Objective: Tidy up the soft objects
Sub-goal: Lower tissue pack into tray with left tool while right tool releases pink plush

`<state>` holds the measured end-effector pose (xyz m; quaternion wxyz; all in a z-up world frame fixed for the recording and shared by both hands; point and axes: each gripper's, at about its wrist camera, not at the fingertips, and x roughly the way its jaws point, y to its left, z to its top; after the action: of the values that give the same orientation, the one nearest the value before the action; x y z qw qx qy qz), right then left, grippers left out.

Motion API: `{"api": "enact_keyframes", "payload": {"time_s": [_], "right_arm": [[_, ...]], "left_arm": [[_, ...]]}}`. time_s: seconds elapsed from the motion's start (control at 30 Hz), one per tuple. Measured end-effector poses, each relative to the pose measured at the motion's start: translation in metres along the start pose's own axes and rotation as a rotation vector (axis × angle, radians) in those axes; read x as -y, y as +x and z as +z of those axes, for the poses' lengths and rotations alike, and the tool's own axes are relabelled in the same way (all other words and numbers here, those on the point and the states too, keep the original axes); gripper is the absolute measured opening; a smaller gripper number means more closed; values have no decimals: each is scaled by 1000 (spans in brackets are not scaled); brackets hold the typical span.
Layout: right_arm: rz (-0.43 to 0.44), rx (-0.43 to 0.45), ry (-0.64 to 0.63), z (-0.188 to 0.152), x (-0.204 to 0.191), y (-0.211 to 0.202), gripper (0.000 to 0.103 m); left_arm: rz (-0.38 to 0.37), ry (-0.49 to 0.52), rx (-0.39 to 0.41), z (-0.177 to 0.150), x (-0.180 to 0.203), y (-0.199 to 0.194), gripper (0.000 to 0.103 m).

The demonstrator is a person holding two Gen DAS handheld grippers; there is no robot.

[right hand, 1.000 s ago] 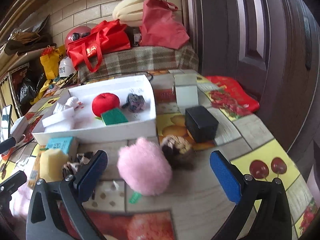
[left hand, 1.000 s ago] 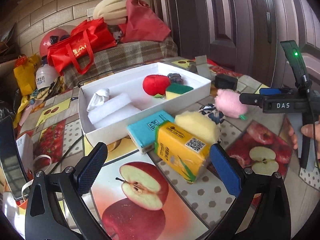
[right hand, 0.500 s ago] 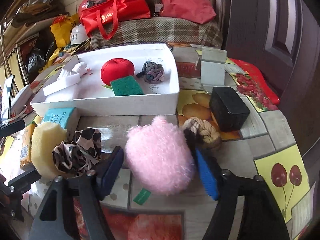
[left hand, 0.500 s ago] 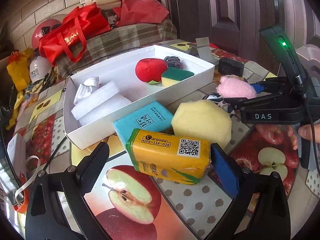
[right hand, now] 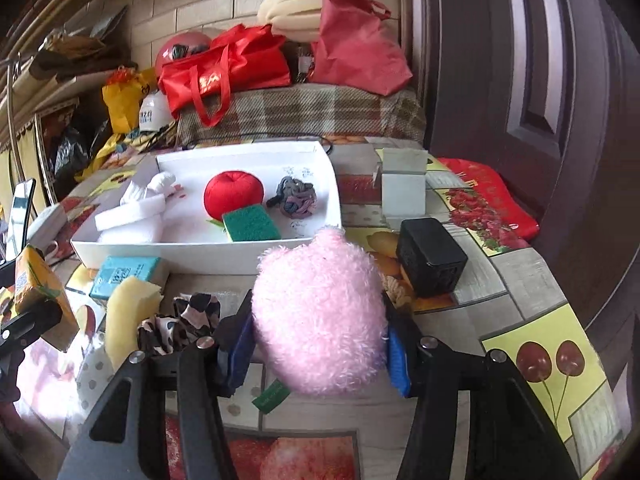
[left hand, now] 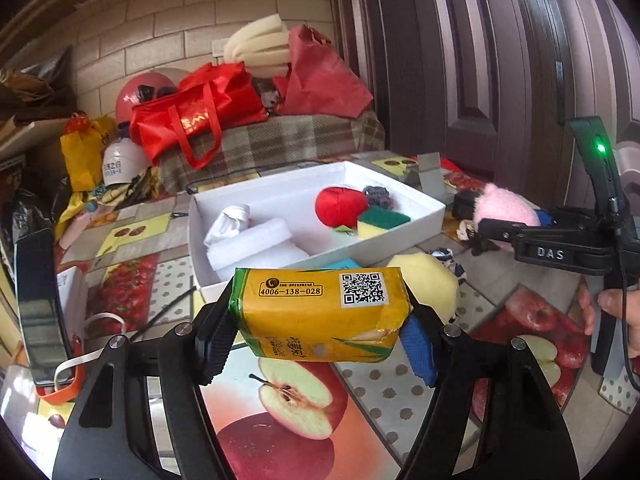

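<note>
My left gripper (left hand: 316, 338) has its jaws closing, pads pressed on the ends of a yellow tissue pack (left hand: 320, 312), which hangs clear of the table in front of the white box (left hand: 400, 188). My right gripper (right hand: 318, 350) is also closing, squeezing a pink plush ball (right hand: 320, 320) just above the table. The box holds a red plush apple (right hand: 234, 196), a green scouring sponge (right hand: 250, 224), a grey knotted ball (right hand: 296, 196) and white foam (right hand: 132, 216). A teal tissue pack (right hand: 124, 272), a yellow sponge (right hand: 128, 312) and a leopard scrunchie (right hand: 180, 320) lie loose before it.
A black box (right hand: 432, 256) and a rope knot toy (right hand: 394, 284) sit right of the plush. A small white carton (right hand: 402, 184) stands behind them. A phone (left hand: 36, 304) leans at the far left. Red bags (right hand: 224, 68) pile on a plaid cover behind; a dark door (right hand: 520, 80) rises at right.
Both grippers went from wide open to closed on their objects. The yellow pack and the pink plush have come up off the table with them.
</note>
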<state>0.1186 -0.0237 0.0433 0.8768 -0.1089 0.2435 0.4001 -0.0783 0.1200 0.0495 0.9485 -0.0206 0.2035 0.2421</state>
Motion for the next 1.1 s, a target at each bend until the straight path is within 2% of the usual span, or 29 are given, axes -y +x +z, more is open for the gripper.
{"api": "enact_keyframes", "payload": {"time_s": [0.13,0.27,0.33,0.47,0.67,1.1], "right_arm": [[17,38,29,-11,1,-24,56],[0,107,-23,-15,-12,-42,56],[-18,101,-48,-15,-18,-39,56],[-16,105,-36,-8,-18,-28,56],[-30,113,-10,9,-22,-3,56],[-17,99,-22,39,-41,47,56]], "left_arm": [[52,-42,30,1,-14,-5,72],[127,-30,64,5,-24,2,72],[170,-21,87,7,-30,6,72],[210,-62,81,13,-50,25,72],[224,-139,54,16,-72,42,72],[247,-92,41,30,-69,77,72]]}}
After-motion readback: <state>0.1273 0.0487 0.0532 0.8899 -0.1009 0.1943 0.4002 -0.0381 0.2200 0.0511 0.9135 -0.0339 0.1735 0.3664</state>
